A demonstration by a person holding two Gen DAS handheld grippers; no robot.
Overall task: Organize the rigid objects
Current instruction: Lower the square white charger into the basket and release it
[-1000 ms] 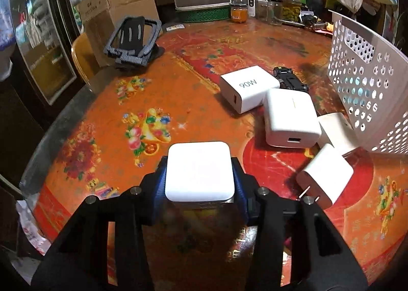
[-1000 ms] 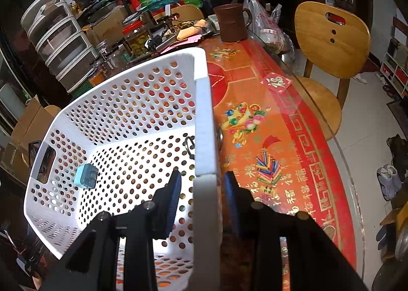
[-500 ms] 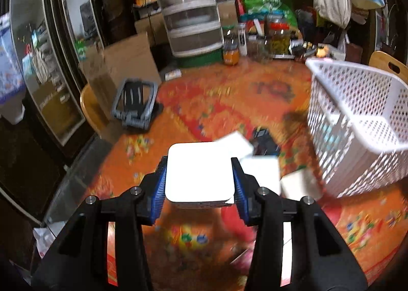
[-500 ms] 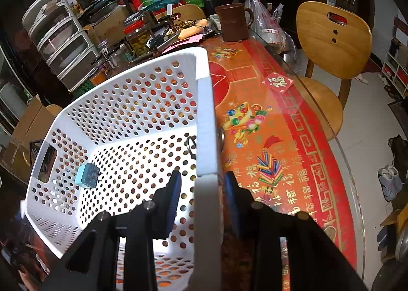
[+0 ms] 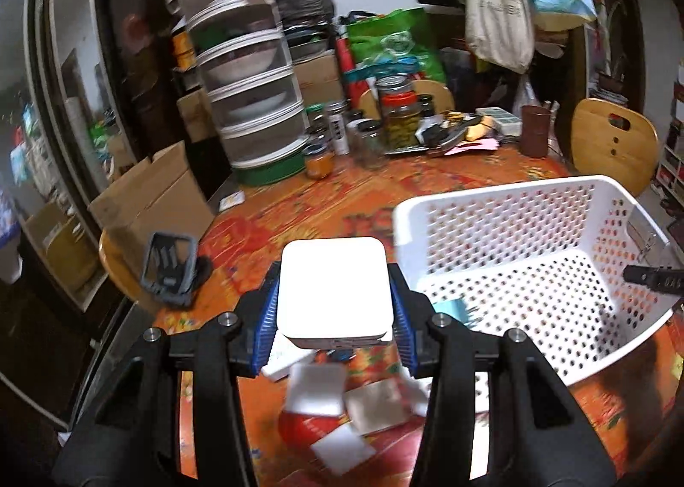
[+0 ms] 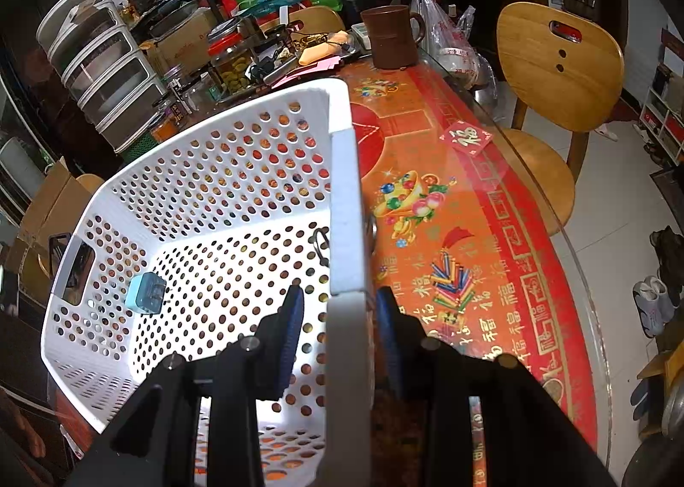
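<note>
Left wrist view: above table, facing basket (image 5: 504, 205). Right wrist view: close along basket wall (image 6: 342, 188). Shared: basket.

The charger (image 5: 334, 288) is plain glossy white, gripped between ribbed blue pads (image 5: 268, 327) on the black left hand-held gripper (image 5: 334, 329). The basket (image 6: 222, 171) is white, dotted all over with round holes; a pale blue adapter (image 6: 144, 292) lies inside it. The bench (image 6: 470, 205) wears an orange-red cloth with gold-outlined characters along a red border, a many-coloured fruit-and-flower motif and a fan of bright stripes. The chair (image 6: 560, 64) is honey-coloured wood; the mug (image 6: 391, 38) is dark brown.
</note>
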